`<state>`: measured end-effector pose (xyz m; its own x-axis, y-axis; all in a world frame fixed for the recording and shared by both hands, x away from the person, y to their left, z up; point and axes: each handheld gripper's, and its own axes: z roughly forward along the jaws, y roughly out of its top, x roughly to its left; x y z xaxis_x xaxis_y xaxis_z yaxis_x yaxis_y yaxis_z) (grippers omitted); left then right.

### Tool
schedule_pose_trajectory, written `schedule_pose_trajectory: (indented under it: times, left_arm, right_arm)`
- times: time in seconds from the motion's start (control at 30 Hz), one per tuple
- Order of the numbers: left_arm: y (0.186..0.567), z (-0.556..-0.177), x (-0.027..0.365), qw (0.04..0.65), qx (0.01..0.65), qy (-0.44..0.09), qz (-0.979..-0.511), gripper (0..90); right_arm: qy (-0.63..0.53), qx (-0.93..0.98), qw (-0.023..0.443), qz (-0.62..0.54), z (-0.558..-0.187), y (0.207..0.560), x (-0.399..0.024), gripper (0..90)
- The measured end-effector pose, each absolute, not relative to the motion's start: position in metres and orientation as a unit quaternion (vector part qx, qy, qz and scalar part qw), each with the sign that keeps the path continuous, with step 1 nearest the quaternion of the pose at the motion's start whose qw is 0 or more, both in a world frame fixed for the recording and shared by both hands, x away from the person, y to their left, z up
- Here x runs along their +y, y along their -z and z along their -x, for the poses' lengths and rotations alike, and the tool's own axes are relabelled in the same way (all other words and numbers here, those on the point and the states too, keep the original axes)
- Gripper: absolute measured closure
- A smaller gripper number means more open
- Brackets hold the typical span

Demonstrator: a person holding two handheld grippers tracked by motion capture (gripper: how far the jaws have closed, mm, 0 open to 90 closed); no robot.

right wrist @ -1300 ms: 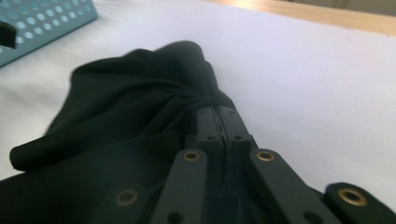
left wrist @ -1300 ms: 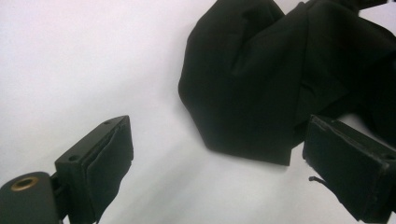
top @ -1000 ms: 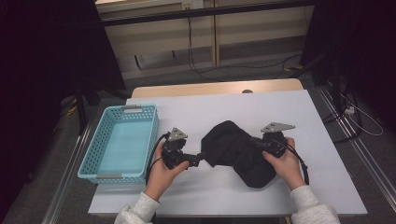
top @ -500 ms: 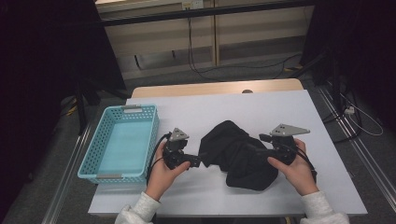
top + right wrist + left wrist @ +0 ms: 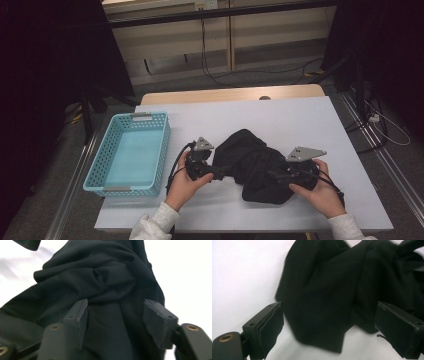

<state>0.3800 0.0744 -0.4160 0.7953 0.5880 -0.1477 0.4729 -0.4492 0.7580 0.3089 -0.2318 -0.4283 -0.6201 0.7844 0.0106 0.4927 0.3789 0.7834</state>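
Note:
A crumpled black cloth (image 5: pixel 252 162) lies on the white table (image 5: pixel 300 120) between my two hands. My left gripper (image 5: pixel 220 173) is at its left edge. In the left gripper view the jaws (image 5: pixel 329 307) stand wide open, with a fold of the cloth (image 5: pixel 329 292) lying between them, untouched. My right gripper (image 5: pixel 276 175) reaches in from the cloth's right side. Its jaws (image 5: pixel 116 302) have just been closing a little but stand apart over the bunched cloth (image 5: pixel 100 277), and the pads do not press on it.
A light blue plastic basket (image 5: pixel 95 175) stands on the table's left part, beside my left hand. The table's front edge runs just below both forearms. Bare white tabletop lies behind and to the right of the cloth.
My right gripper opened off the cloth, shifted right, then came toward the front edge. The cloth's right side now spreads lower. My left gripper edged slightly right, toward the cloth.

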Motion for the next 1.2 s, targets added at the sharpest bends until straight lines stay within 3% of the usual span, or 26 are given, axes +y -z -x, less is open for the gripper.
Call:
schedule_pose_trajectory:
  times: [0.1,0.2,0.27,0.6,0.7,1.03,1.2]
  left_arm:
    - [0.413,-0.378,0.066,0.432,0.293,-0.057,-0.851,8.8]
    - [0.413,-0.374,0.055,0.435,0.277,-0.042,-0.856,11.4]
    - [0.414,-0.372,0.048,0.436,0.270,-0.041,-0.857,11.2]
    - [0.422,-0.363,0.017,0.436,0.225,-0.010,-0.871,14.8]
    - [0.427,-0.361,0.011,0.417,0.215,-0.011,-0.883,26.2]
    - [0.436,-0.365,0.014,0.404,0.232,0.031,-0.884,85.1]
    - [0.414,-0.378,0.048,0.432,0.278,0.037,-0.857,88.3]
  right_arm:
    - [-0.392,0.808,0.182,-0.401,-0.307,0.431,-0.238,54.7]
    - [-0.380,0.814,0.177,-0.402,-0.306,0.436,-0.239,78.0]
    - [-0.375,0.816,0.173,-0.405,-0.308,0.439,-0.239,88.6]
    - [-0.388,0.800,0.188,-0.417,-0.311,0.436,-0.237,90.0]
    - [-0.399,0.788,0.201,-0.424,-0.311,0.434,-0.240,90.0]
    - [-0.404,0.777,0.216,-0.431,-0.310,0.431,-0.246,90.0]
    - [-0.425,0.761,0.232,-0.432,-0.307,0.422,-0.253,90.0]
